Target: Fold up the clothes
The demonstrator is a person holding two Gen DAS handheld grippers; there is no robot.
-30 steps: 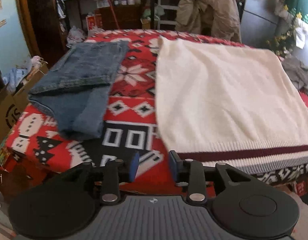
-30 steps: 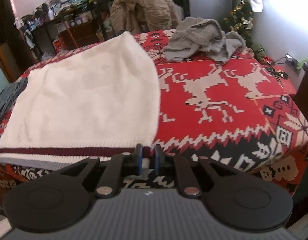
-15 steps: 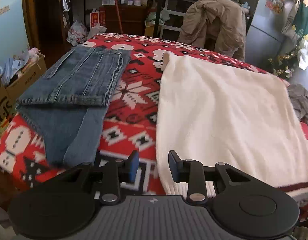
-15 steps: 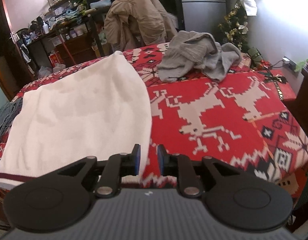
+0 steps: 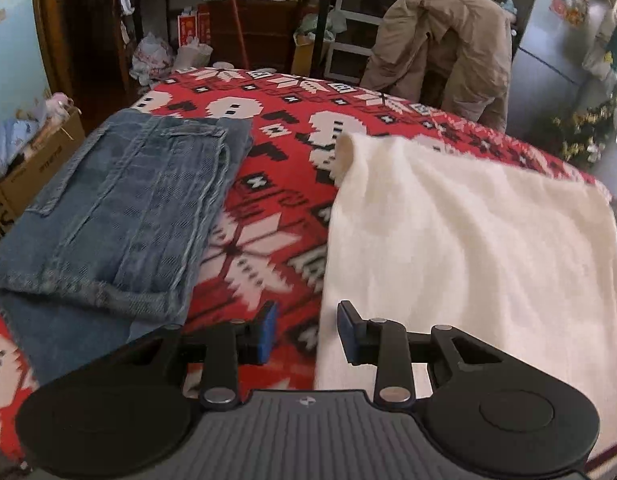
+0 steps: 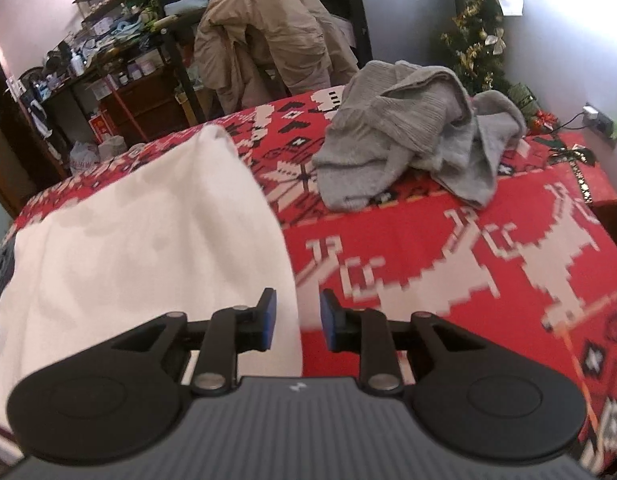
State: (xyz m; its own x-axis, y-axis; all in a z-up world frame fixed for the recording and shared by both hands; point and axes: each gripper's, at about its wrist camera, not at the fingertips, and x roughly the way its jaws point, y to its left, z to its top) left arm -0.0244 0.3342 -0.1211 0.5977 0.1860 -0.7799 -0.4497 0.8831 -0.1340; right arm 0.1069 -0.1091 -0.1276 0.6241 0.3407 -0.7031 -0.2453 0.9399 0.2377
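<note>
A: Report the grippers.

B: Left gripper (image 5: 304, 330): jaws apart, nothing between them, positioned over the left edge of the white sweater (image 5: 468, 248). Right gripper (image 6: 295, 320): jaws apart, nothing held, straddling the sweater's right edge.

A: Where is the sweater?

B: Lying flat on the red patterned blanket (image 5: 268, 184). Folded jeans (image 5: 120, 208) lie to its left, apart from it. A crumpled grey garment (image 6: 412, 148) sits to its right, farther back, not touching.

A: Surroundings?

B: A tan jacket (image 6: 264, 36) is draped over a chair behind the bed.
</note>
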